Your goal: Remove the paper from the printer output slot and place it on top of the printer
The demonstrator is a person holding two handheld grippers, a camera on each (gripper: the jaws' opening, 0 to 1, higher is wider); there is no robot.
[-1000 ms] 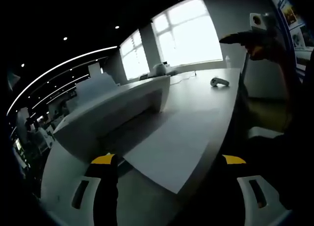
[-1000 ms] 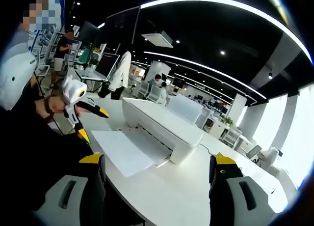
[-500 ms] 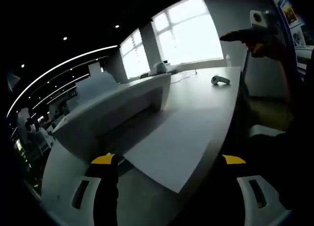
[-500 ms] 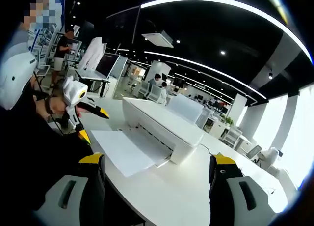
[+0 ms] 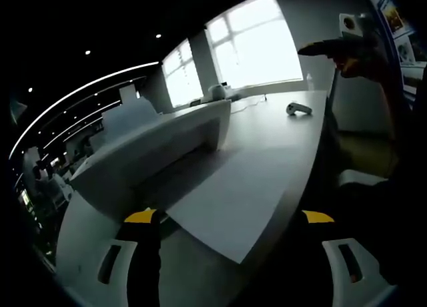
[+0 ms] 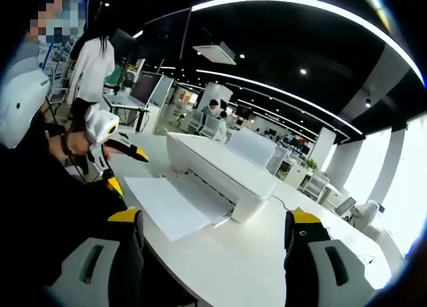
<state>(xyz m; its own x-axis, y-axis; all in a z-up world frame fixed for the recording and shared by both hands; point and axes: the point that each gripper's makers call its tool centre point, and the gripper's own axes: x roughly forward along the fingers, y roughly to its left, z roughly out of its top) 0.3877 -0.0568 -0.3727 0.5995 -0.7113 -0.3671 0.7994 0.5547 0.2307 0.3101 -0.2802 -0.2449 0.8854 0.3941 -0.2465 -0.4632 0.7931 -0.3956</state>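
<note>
While the paper (image 6: 170,205) lay flat in the printer (image 6: 220,170) output slot, its front half resting on the white table (image 6: 260,267), both grippers stood clear of it.
The left gripper (image 5: 230,220) and right gripper (image 6: 210,227) each had jaws spread wide, holding nothing. A person in white (image 6: 90,70) stood behind.

Open office: dark ceiling (image 6: 280,47) with light strips, bright windows (image 5: 257,47).

White paper (image 6: 167,203), white printer (image 6: 220,167), white table (image 6: 253,267).
</note>
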